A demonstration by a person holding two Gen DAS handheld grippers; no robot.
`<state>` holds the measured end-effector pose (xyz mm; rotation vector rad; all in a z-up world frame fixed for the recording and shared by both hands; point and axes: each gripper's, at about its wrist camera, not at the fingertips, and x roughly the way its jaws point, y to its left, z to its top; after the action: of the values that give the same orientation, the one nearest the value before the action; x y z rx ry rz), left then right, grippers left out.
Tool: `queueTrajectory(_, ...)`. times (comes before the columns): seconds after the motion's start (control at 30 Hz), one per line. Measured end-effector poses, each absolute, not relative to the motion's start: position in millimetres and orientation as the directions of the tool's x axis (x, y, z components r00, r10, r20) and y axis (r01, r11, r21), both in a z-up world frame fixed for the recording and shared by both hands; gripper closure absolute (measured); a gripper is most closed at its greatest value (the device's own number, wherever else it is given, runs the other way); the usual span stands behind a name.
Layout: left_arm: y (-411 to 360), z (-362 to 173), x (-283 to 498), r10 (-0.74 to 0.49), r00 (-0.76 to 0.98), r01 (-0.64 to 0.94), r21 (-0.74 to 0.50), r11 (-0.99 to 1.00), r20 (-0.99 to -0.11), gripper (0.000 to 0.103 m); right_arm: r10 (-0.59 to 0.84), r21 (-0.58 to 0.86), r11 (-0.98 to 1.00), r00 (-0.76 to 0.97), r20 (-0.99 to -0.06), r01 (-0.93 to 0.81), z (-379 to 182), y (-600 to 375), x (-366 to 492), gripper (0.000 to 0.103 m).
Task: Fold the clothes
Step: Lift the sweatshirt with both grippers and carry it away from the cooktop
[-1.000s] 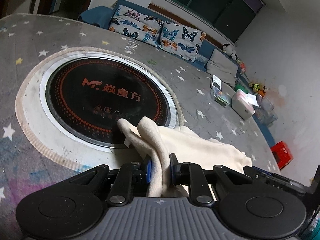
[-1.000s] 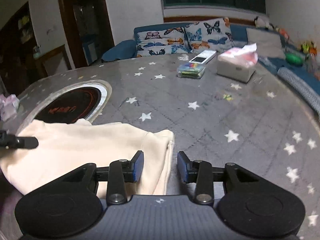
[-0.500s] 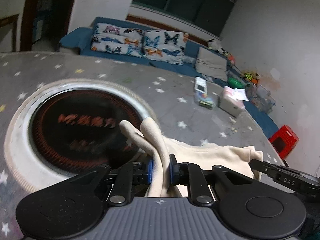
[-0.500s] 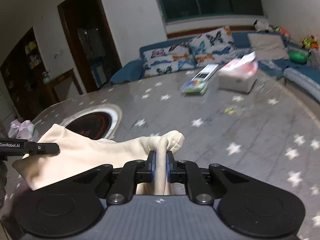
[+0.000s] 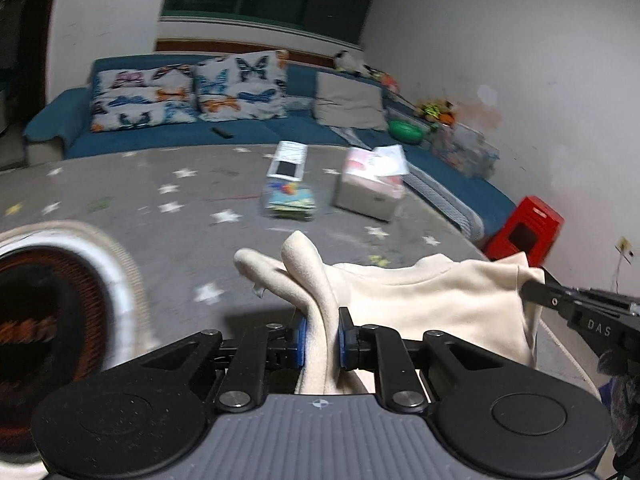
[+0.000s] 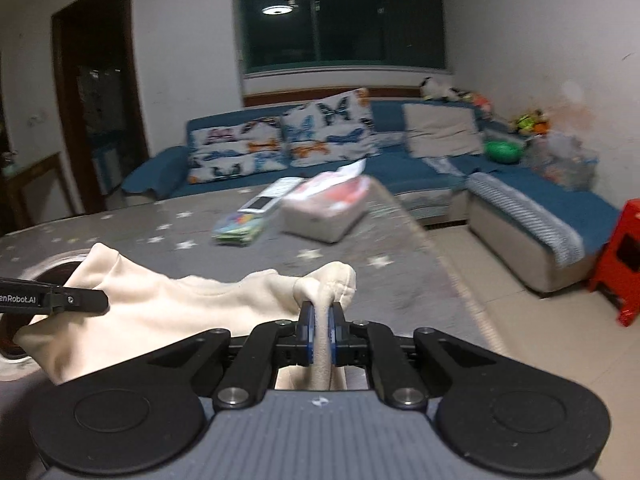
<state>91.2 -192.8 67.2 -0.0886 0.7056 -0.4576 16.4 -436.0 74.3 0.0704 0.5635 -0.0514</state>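
A cream garment (image 5: 432, 300) hangs stretched between my two grippers above the grey star-patterned table (image 5: 192, 184). My left gripper (image 5: 320, 336) is shut on one bunched corner of it. My right gripper (image 6: 320, 332) is shut on the other corner of the garment (image 6: 168, 308). The right gripper's finger shows at the right edge of the left wrist view (image 5: 580, 312), and the left gripper's finger shows at the left edge of the right wrist view (image 6: 60, 300). The garment's lower part is hidden behind the grippers.
A round black induction hob (image 5: 44, 320) with a white ring is set in the table at the left. A tissue box (image 5: 372, 188), a colourful pack (image 5: 292, 200) and a phone box (image 5: 288, 160) lie further back. A blue sofa (image 6: 400, 168) and a red stool (image 6: 616, 260) stand beyond.
The right gripper closed on the garment's corner. Both grippers then lifted the garment off the table and swung right, away from the hob, with the cloth stretched between them.
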Motion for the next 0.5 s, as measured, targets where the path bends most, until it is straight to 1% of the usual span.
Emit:
queueTrajectory(0.1,-213,60,102,-0.444,0.655,0.407,-0.210,0.889,-0.612,0.087,-0.080,0.026,0.993,0.839,-0.538,0.111,75,-450,22,0.097)
queueTrajectory(0.17,-221,52,109,-0.426,0.642,0.404,-0.192,0.894,-0.638,0.083,-0.078,0.038,0.992,0.832,-0.549,0.118,70,-453,27,0.097)
queueTrajectory(0.27,-218,41,115,-0.375,0.639,0.375,-0.155,0.914,-0.671,0.070,-0.076,0.055,0.990,0.822,-0.565,0.129,64,-457,33,0.093)
queueTrajectory(0.3,-214,41,116,-0.361,0.646,0.367,-0.141,0.919,-0.672,0.065,-0.075,0.061,0.989,0.818,-0.570,0.133,62,-459,35,0.091)
queueTrajectory(0.33,-209,41,117,-0.347,0.654,0.359,-0.128,0.924,-0.672,0.062,-0.074,0.067,0.988,0.815,-0.575,0.136,60,-460,37,0.091)
queueTrajectory(0.47,-199,49,122,-0.334,0.684,0.344,-0.116,0.932,-0.648,0.063,-0.069,0.089,0.984,0.800,-0.596,0.152,51,-465,46,0.090)
queueTrajectory(0.5,-202,51,123,-0.347,0.683,0.356,-0.123,0.926,-0.643,0.063,-0.068,0.095,0.983,0.797,-0.601,0.156,49,-467,48,0.087)
